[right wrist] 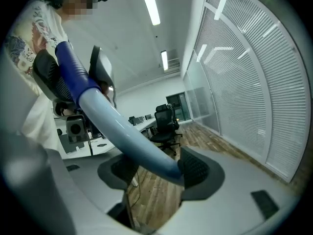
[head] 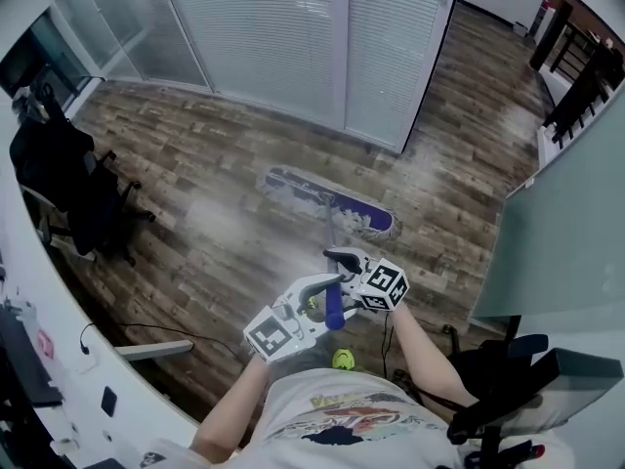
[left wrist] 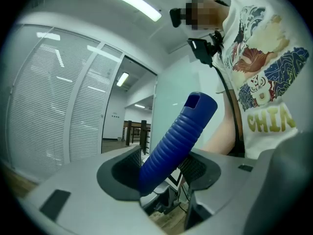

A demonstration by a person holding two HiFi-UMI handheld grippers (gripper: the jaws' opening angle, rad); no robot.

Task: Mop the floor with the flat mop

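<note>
Wood-plank floor [head: 225, 154] fills the middle of your head view, with white blinds [head: 293, 37] along the top and a black office chair [head: 73, 179] at the left edge. Your mop head [head: 327, 201] lies flat on the planks at the centre, slanting from upper left to lower right, well ahead of both claws. Its handle [head: 331, 234] runs down the frame to you. Your left claw [left wrist: 159, 173] is clenched on the blue ribbed grip [left wrist: 178, 136] at the handle's near end. Your right claw [right wrist: 156, 173] is clamped on the pale shaft just beyond it. Only the head view shows the mop head and both claws together. The gripper views look upward instead, catching your printed T-shirt [left wrist: 266, 77] and the ceiling lights [right wrist: 150, 4].
</note>
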